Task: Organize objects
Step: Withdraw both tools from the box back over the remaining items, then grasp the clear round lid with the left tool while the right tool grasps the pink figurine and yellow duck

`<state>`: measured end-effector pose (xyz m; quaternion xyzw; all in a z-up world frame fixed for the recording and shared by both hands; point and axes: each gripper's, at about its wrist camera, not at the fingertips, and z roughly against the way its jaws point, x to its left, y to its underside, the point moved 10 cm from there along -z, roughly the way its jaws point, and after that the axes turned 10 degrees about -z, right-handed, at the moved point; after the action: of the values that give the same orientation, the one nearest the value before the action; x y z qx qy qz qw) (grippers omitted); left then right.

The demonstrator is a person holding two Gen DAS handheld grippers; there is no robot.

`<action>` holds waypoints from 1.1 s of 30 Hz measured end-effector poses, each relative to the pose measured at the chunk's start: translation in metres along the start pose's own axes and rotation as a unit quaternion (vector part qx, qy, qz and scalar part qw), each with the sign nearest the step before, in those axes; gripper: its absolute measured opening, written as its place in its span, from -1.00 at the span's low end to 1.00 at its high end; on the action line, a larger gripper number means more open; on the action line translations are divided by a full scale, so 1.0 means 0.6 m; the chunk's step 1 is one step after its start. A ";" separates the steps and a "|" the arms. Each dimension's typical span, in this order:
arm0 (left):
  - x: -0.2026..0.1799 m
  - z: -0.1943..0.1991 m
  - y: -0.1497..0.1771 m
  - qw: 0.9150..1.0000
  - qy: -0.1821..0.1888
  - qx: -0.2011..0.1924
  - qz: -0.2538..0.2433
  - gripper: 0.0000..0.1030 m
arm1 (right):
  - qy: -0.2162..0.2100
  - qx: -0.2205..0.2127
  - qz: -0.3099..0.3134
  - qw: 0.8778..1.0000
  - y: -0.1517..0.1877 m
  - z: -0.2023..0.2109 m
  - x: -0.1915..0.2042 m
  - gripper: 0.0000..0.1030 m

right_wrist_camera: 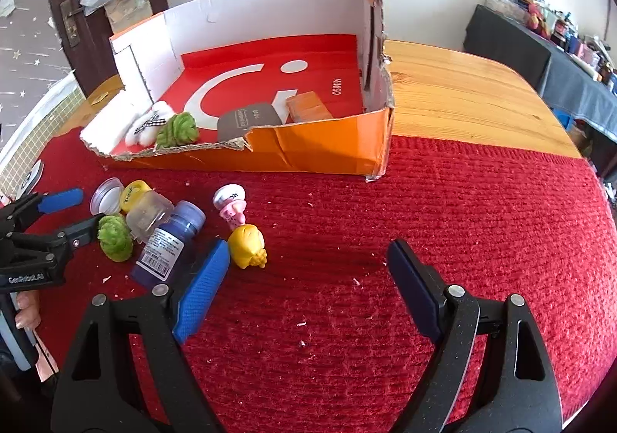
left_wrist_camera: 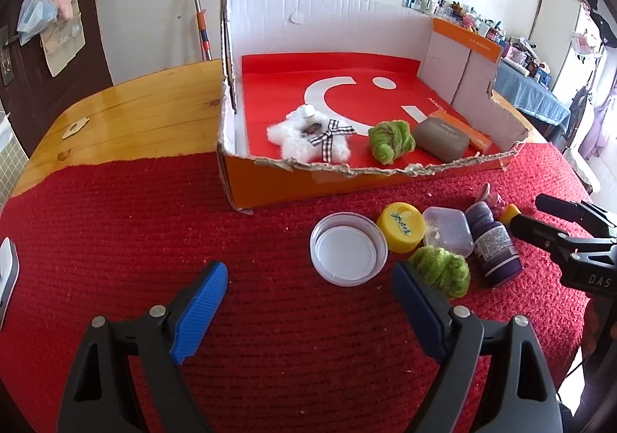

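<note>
An orange cardboard box (left_wrist_camera: 300,178) (right_wrist_camera: 327,151) holds a white fluffy star (left_wrist_camera: 308,140), a green yarn ball (left_wrist_camera: 391,140), a grey case (left_wrist_camera: 441,140) and an orange block (left_wrist_camera: 462,128). On the red mat lie a clear lid (left_wrist_camera: 349,250), a yellow cap (left_wrist_camera: 401,226), a clear small box (left_wrist_camera: 447,232), a purple bottle (left_wrist_camera: 493,246), a second green yarn ball (left_wrist_camera: 443,269), a pink figure (right_wrist_camera: 231,205) and a yellow toy (right_wrist_camera: 248,246). My left gripper (left_wrist_camera: 308,302) is open, its right finger touching the green ball. My right gripper (right_wrist_camera: 304,278) is open and empty beside the yellow toy.
The red mat (left_wrist_camera: 115,240) covers the near part of a wooden table (left_wrist_camera: 135,117) (right_wrist_camera: 462,97). A white object (left_wrist_camera: 7,267) sits at the mat's left edge. The right gripper also shows in the left wrist view (left_wrist_camera: 559,224), beside the purple bottle.
</note>
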<state>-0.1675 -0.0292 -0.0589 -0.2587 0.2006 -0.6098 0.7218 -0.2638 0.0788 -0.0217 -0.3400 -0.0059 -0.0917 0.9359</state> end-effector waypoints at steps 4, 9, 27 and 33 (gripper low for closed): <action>-0.001 -0.003 -0.003 1.000 -0.005 0.002 -0.005 0.65 | -0.011 0.007 0.031 0.999 0.002 -0.006 0.019 0.63; -0.006 -0.002 -0.006 1.000 0.001 0.004 -0.016 0.43 | -0.009 0.010 0.064 0.998 0.001 -0.016 0.036 0.62; -0.029 0.004 -0.014 0.999 0.039 -0.015 -0.027 -0.18 | -0.055 0.018 0.102 0.993 -0.002 -0.025 0.078 -0.53; -0.035 0.025 -0.019 0.998 0.048 -0.031 -0.026 -0.18 | -0.073 0.012 0.105 0.992 0.000 -0.016 0.091 -0.61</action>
<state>-0.1707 -0.0081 -0.0408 -0.2564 0.2467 -0.6338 0.6868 -0.2105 0.0639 -0.0250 -0.3330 -0.0393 0.0319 0.9416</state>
